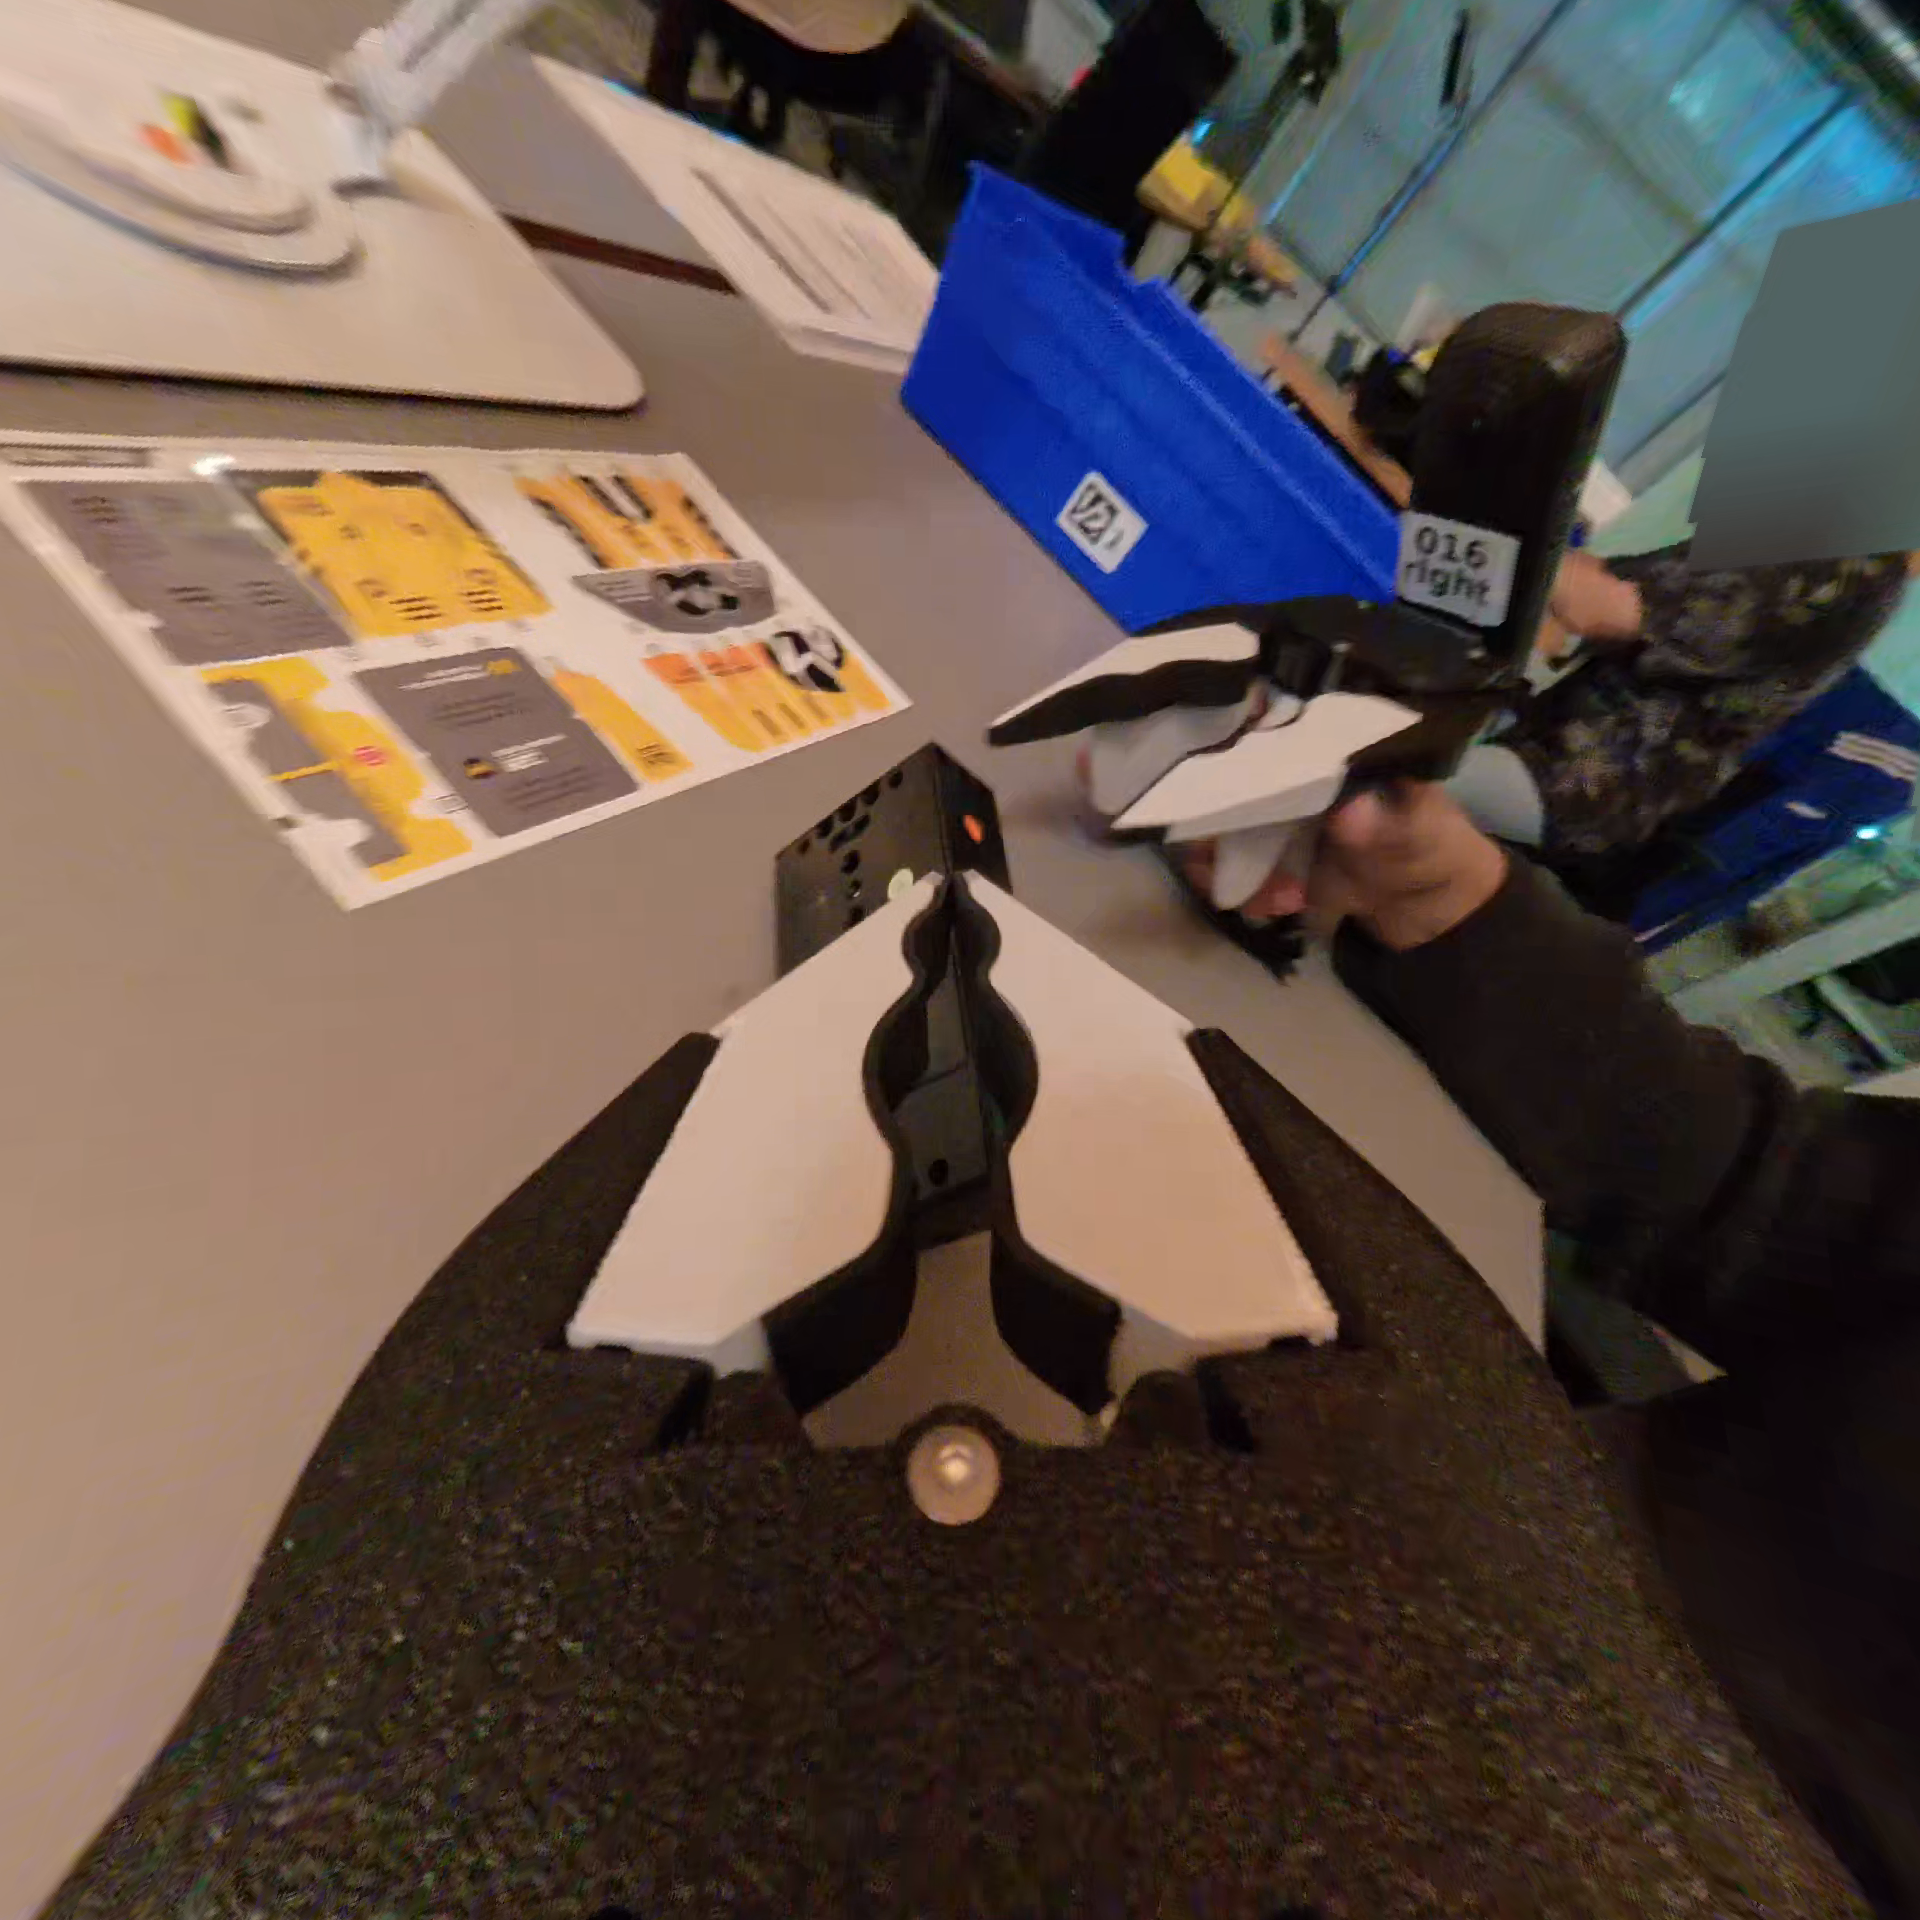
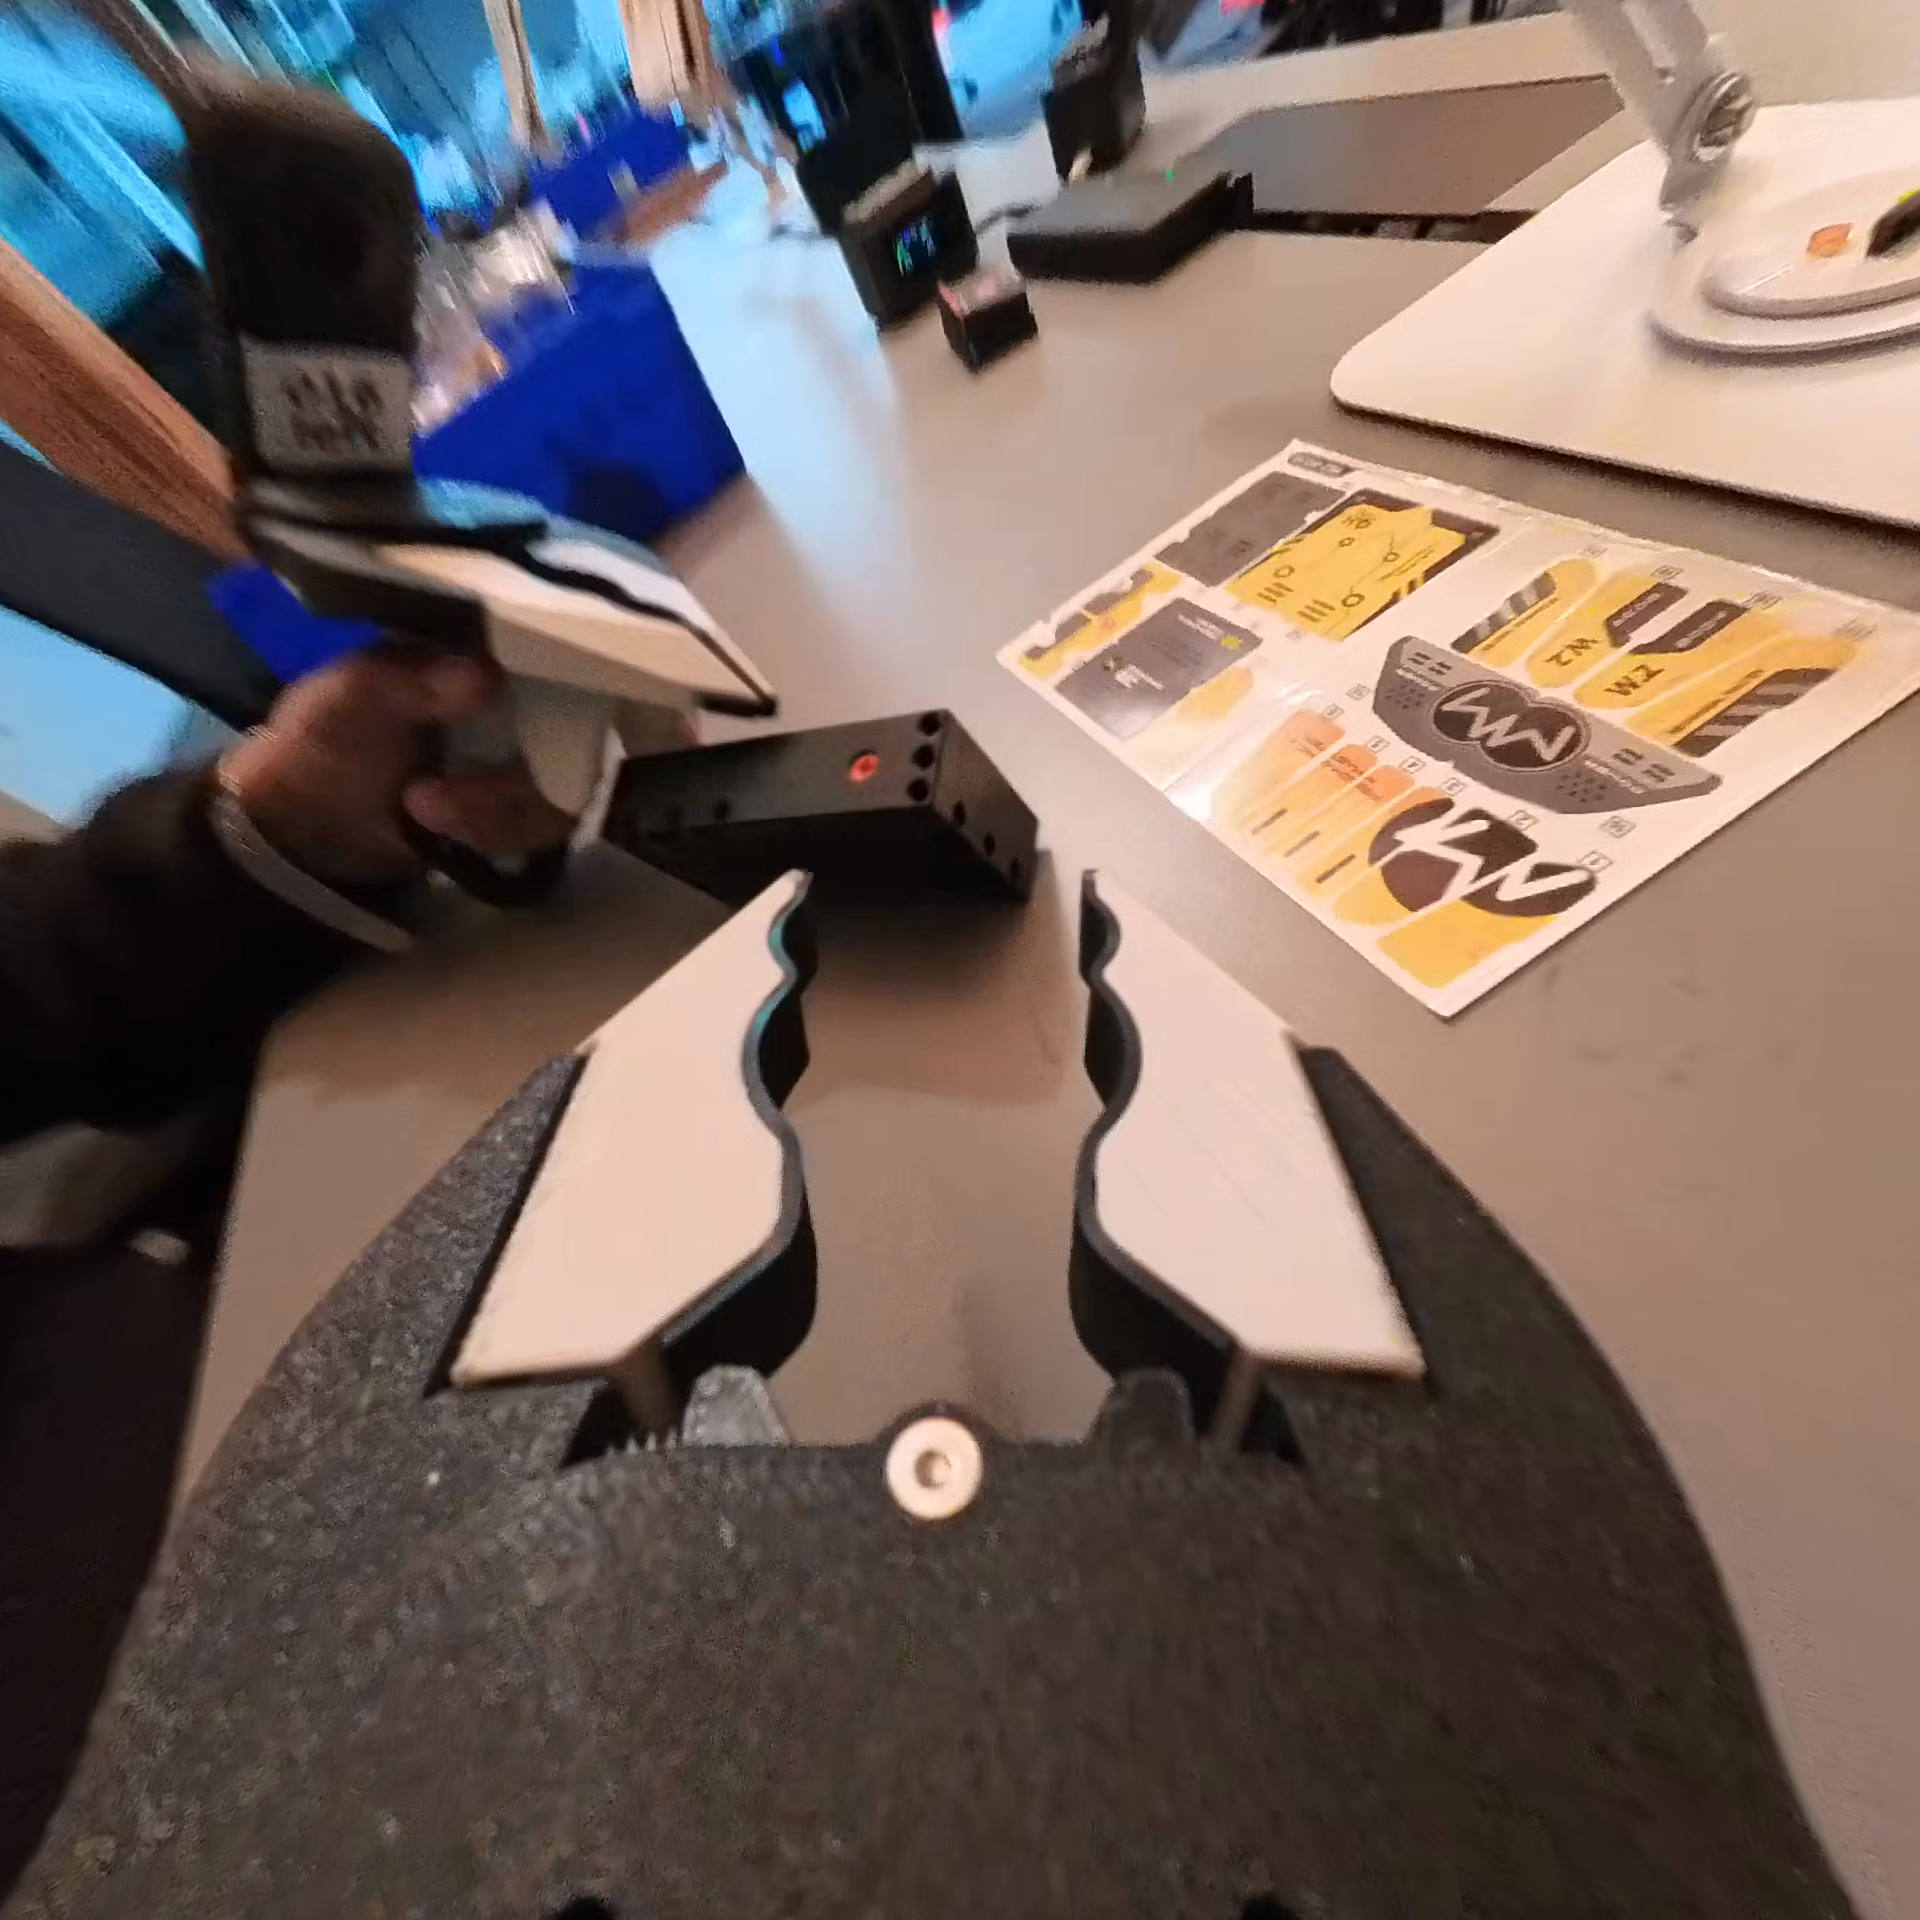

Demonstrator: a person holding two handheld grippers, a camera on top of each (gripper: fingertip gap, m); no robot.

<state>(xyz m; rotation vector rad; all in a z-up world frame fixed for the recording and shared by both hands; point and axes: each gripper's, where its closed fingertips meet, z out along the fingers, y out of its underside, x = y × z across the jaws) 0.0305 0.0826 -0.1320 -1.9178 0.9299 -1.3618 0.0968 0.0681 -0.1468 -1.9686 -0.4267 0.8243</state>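
Left gripper point(image 1: 951, 894) clamps the black box point(image 1: 883, 852), tilted beside the sticker sheet point(image 1: 436, 644). Right gripper point(image 2: 943, 914) gapes wide, empty, near the box.

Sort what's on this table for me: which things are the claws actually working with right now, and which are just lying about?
In play:
- black box, drilled with holes, clamped in the left claw, one end resting on the table
- right claw, open, just short of the box

Lying about:
- yellow sticker sheet
- blue bin
- white stand base
- printed papers
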